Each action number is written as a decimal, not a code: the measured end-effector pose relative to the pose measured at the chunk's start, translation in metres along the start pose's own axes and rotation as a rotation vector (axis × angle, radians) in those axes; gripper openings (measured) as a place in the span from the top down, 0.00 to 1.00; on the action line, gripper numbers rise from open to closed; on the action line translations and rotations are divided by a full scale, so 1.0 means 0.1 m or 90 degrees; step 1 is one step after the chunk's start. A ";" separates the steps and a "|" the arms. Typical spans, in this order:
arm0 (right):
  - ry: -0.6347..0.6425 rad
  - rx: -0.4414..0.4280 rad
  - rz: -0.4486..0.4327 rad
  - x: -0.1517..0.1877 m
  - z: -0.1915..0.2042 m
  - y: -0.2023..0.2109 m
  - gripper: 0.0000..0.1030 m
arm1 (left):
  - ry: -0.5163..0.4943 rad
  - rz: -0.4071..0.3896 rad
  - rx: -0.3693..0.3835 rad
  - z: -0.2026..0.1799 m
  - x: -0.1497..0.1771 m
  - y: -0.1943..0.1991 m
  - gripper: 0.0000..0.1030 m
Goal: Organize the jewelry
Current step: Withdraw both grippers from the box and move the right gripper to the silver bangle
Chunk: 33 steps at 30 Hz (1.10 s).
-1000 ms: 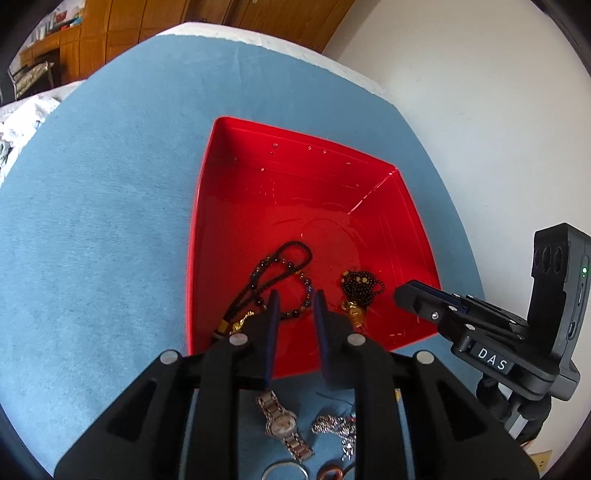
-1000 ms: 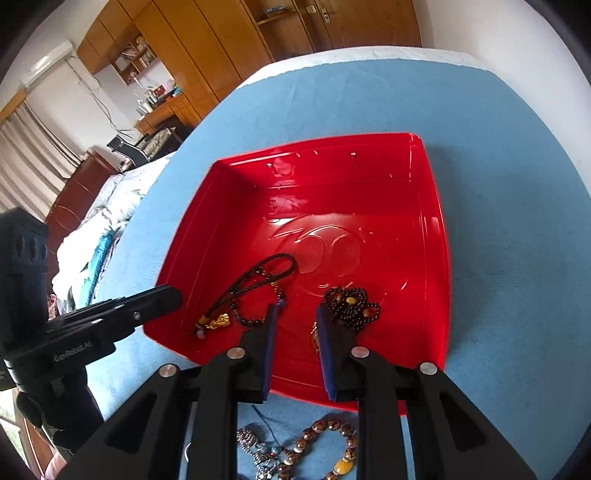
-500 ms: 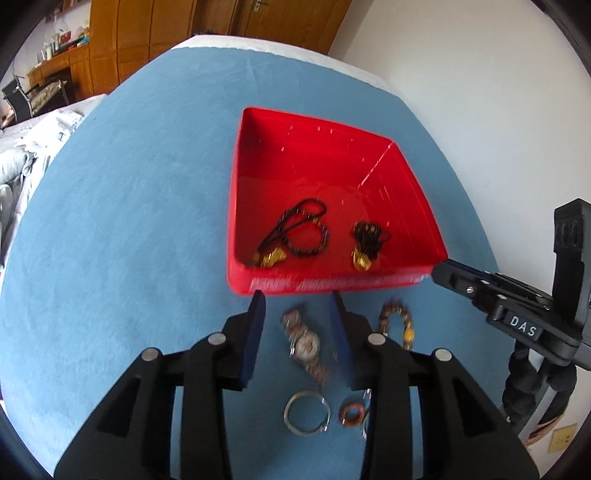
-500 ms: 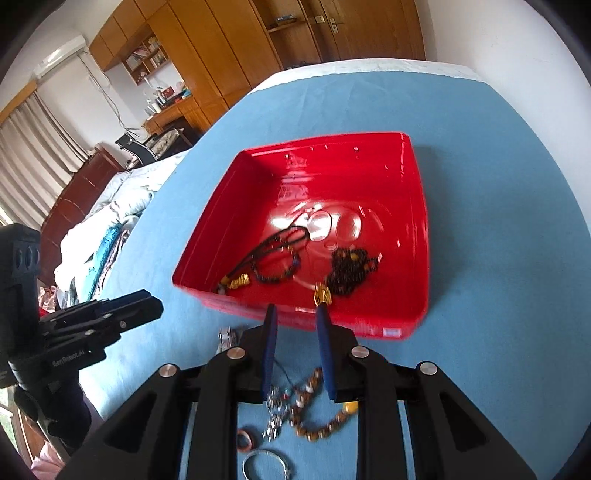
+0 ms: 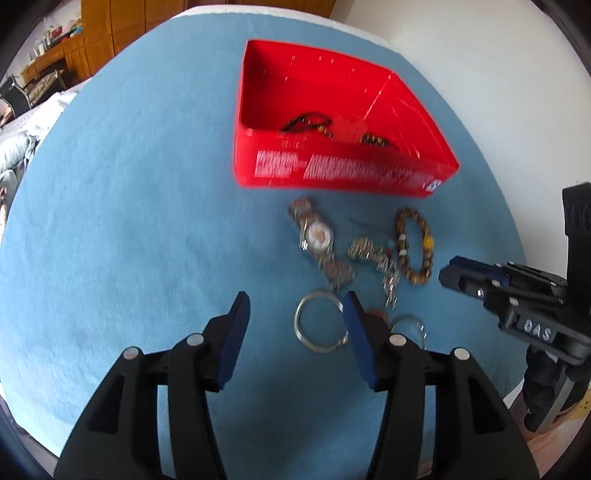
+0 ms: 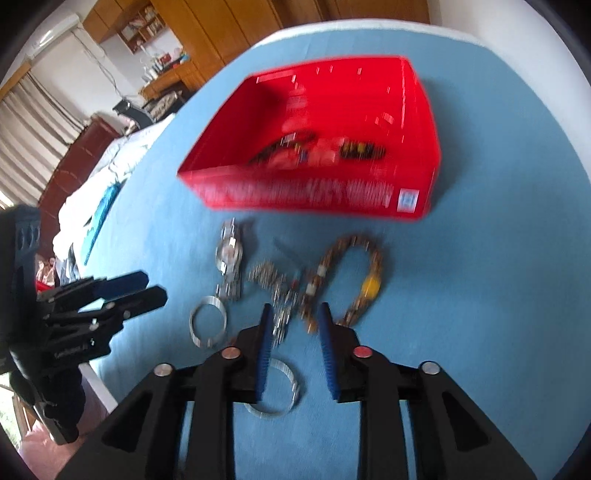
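Note:
A red tray (image 5: 332, 170) on the blue cloth holds two dark bead strings (image 5: 306, 122). Loose on the cloth before it lie a silver watch (image 5: 314, 236), a silver chain (image 5: 373, 254), a brown bead bracelet (image 5: 413, 247) and a silver bangle (image 5: 319, 323). My left gripper (image 5: 295, 301) hovers over that bangle, jaws opening, gripping nothing. My right gripper (image 6: 294, 310) hangs above the chain (image 6: 273, 280) and the near end of the bracelet (image 6: 354, 280); its jaws are opening too, with nothing pressed between them. A second bangle (image 6: 273, 391) lies under its fingers.
The other gripper shows in each view: the right one (image 5: 448, 273) at the right edge, the left one (image 6: 153, 286) at the left. A white wall lies beyond the cloth on the right. Wooden cabinets (image 6: 221, 33) and bedding (image 6: 110, 166) stand beyond the far left edge.
Both grippers have drawn back from over the tray to the loose jewelry in front of it. Both pairs of jaws stand wider apart than before, the left much more.

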State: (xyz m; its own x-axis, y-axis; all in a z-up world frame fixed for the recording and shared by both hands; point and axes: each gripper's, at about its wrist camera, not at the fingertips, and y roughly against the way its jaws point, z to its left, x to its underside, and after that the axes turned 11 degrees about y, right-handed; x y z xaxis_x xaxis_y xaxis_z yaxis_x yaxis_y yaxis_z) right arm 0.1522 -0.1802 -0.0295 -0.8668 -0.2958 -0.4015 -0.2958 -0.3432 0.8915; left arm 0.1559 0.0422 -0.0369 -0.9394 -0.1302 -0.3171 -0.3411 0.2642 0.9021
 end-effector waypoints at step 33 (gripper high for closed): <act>0.044 0.060 0.093 0.37 0.47 -0.39 0.45 | 0.045 0.013 -0.023 0.26 0.47 -0.02 0.22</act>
State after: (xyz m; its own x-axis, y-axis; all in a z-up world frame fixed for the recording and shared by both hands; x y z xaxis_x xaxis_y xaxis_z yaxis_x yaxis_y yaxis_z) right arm 0.1125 -0.1357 -0.0697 -0.8744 -0.3985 -0.2770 -0.2080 -0.2079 0.9558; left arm 0.1116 0.0604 -0.0607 -0.9408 -0.1924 -0.2789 -0.3199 0.2329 0.9184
